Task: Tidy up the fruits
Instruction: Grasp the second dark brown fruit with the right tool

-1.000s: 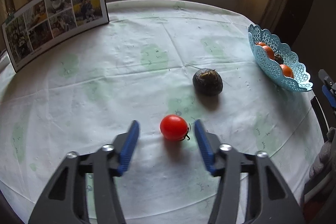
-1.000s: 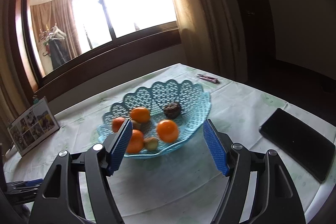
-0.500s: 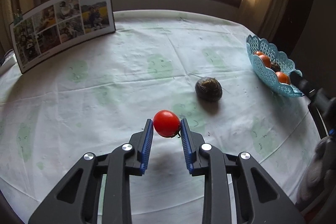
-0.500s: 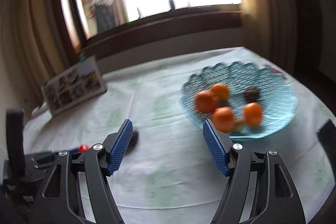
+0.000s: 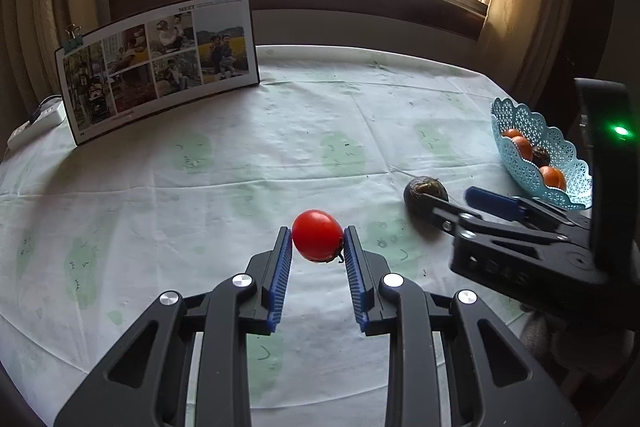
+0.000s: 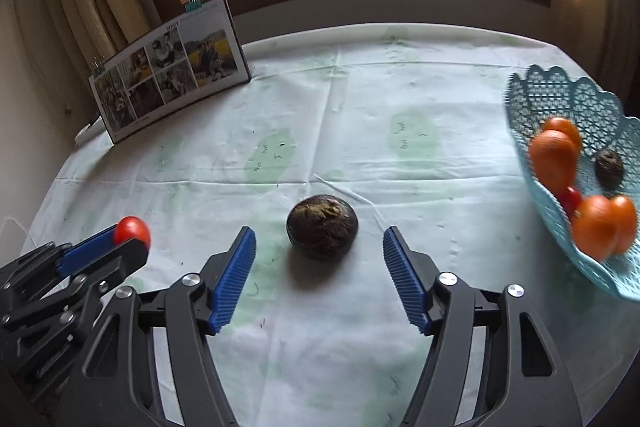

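Observation:
My left gripper (image 5: 316, 239) is shut on a small red tomato (image 5: 317, 235), held just above the tablecloth; the tomato (image 6: 131, 230) and left gripper (image 6: 120, 243) also show at the far left of the right wrist view. A dark, wrinkled round fruit (image 6: 322, 226) lies on the cloth. My right gripper (image 6: 319, 247) straddles it, jaws closing but clear of it on both sides. In the left wrist view this fruit (image 5: 425, 191) sits at the right gripper's (image 5: 460, 203) tips. A blue lace basket (image 6: 536, 107) at the right holds several oranges and a dark fruit.
A clipped photo board (image 5: 160, 63) stands at the table's back left, with a white power strip (image 5: 36, 119) beside it. The basket (image 5: 520, 119) sits near the right edge of the round table. A window and curtains run behind.
The left jaws closed on the tomato and lifted it slightly. The right gripper swung left from the basket to the dark fruit, and its jaws narrowed.

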The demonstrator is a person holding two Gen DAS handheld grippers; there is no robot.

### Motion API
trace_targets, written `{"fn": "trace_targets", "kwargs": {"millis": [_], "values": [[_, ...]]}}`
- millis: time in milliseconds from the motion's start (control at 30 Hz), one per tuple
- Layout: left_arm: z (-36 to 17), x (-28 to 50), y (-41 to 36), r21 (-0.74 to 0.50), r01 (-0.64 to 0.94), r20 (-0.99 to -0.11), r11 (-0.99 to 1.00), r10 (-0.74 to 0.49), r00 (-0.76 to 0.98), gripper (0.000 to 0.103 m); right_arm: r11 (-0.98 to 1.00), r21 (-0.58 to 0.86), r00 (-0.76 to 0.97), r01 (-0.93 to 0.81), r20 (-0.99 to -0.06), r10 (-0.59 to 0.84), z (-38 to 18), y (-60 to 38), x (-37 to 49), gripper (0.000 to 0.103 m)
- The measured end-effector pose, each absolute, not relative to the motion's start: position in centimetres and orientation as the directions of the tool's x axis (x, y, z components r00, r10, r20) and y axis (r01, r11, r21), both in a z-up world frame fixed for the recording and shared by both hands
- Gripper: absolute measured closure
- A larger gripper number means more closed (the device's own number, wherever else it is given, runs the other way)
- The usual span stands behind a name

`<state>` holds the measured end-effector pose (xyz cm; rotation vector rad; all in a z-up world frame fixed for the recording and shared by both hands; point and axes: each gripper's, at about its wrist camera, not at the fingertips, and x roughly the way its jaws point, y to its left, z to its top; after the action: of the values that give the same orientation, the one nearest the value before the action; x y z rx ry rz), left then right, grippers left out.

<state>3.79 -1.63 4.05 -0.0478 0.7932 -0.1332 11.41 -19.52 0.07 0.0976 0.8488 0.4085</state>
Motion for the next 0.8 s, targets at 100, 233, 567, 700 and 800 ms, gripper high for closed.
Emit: {"fn": "trace_targets", "kwargs": {"millis": [100, 233, 567, 700, 800], "values": [[4.0, 3.9, -1.6, -0.093, 0.094, -0.71, 0.991, -0.133, 0.691, 0.076, 0.919, 0.239, 0.573, -0.313, -0.724, 0.384, -0.5, -18.8, 12.4, 0.046], [3.8, 4.0, -1.6, -0.092, 0.091, -0.715, 0.992, -0.13, 0.687, 0.076, 0.923, 0.213, 0.563, -0.321, -0.741, 0.367, -1.1, -18.0, 12.9, 0.051], [3.7, 4.0, -1.6, -0.091, 0.092, -0.719, 0.992, -0.129, 0.682, 0.076, 0.931, 0.174, 0.598, -0.32, -0.726, 0.341, -0.7, -18.2, 12.0, 0.058], [3.7, 4.0, -1.6, -0.09, 0.093, -0.72, 0.992, -0.129, 0.682, 0.076, 0.934, 0.17, 0.623, -0.315, -0.705, 0.339, 0.2, -18.7, 11.3, 0.058], [3.6, 4.0, -1.7, -0.087, 0.098, -0.718, 0.991, -0.131, 0.684, 0.076, 0.934, 0.18, 0.638, -0.309, -0.689, 0.344, 0.8, -19.3, 10.7, 0.058]]}}
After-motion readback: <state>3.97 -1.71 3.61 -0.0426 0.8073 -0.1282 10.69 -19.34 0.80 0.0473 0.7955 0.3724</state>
